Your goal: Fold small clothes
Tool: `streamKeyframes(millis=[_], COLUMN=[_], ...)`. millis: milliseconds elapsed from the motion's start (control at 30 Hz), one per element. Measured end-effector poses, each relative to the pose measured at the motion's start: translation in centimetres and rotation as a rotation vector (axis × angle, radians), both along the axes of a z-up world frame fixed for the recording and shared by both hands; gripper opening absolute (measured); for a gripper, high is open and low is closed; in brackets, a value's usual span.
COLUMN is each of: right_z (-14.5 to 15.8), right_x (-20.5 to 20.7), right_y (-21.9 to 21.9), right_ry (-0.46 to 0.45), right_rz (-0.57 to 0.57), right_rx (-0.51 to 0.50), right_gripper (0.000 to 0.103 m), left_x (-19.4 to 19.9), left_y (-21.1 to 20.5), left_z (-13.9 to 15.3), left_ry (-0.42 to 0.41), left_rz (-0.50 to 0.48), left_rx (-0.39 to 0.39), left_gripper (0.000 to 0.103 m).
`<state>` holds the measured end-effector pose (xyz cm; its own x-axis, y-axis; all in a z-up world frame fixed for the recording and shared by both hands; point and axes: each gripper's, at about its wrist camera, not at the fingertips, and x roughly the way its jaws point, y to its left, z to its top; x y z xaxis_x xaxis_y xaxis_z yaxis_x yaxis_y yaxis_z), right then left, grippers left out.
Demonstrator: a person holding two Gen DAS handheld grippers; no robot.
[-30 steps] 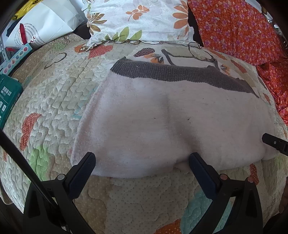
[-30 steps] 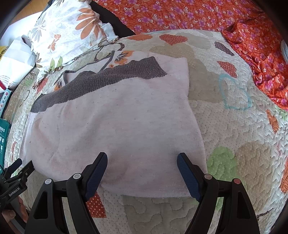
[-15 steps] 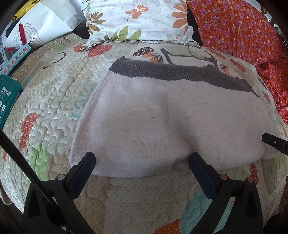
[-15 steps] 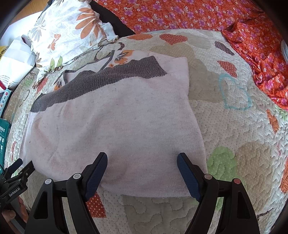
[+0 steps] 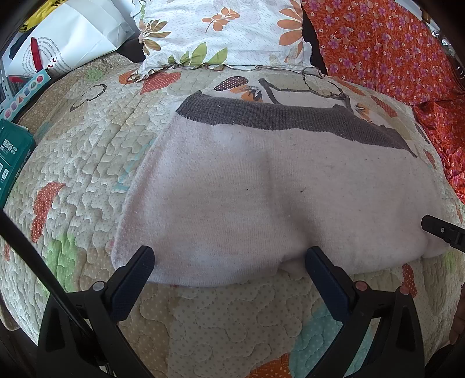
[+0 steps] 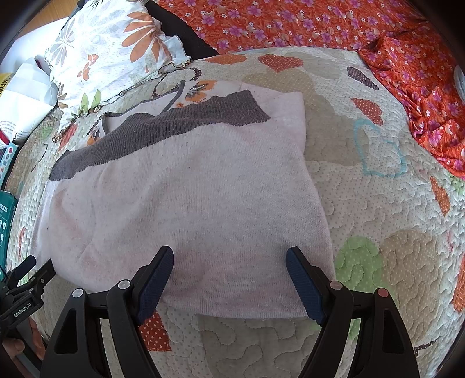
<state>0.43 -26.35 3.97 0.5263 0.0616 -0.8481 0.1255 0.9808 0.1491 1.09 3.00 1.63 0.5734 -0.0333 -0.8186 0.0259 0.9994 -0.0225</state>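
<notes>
Across the quilted bedspread nothing shifts between the previous second and this moment: same layout, same pose, in both wrist views. Judgement: this is a pause before a grasp, not a step in progress

Pale pink knitted garment with a dark grey ribbed band lies flat on the bedspread, band at the far side, near hem facing me. It appears already doubled over; its outline does not change, so no fold is gained in this interval. A floral pillow and an orange flowered cloth sit beyond it, clear of the work

My left gripper stands with jaws spread wide over the near hem, nothing between the pads, no cloth lifted. My right gripper is likewise wide open above the hem toward the garment's right side, holding nothing

Consequence for the task: the hem is untouched and both grippers are lined up on it, so the likely next action is to lower, pinch the hem at two points and carry it toward the band
</notes>
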Motion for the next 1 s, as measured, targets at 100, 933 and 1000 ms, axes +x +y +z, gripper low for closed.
streamKeyframes(millis=[100,933,1000], right_z=[0.0,3.3,3.8], right_x=[0.0,-1.5,-1.7], right_y=[0.0,-0.8,-1.3], right_ry=[0.001,-0.168,-0.194], right_rz=[0.002,-0.106,-0.133], right_rx=[-0.003,-0.095,-0.103], right_gripper=[0.084,0.084,0.084], left_x=[0.0,-0.1,0.0], left_y=[0.0,0.0,0.1], left_z=[0.0,0.4,0.7], left_ry=[0.0,-0.006,-0.007], left_rz=[0.0,0.001,0.008], left_rx=[0.0,-0.021,-0.036], left_gripper=[0.103,0.103,0.103])
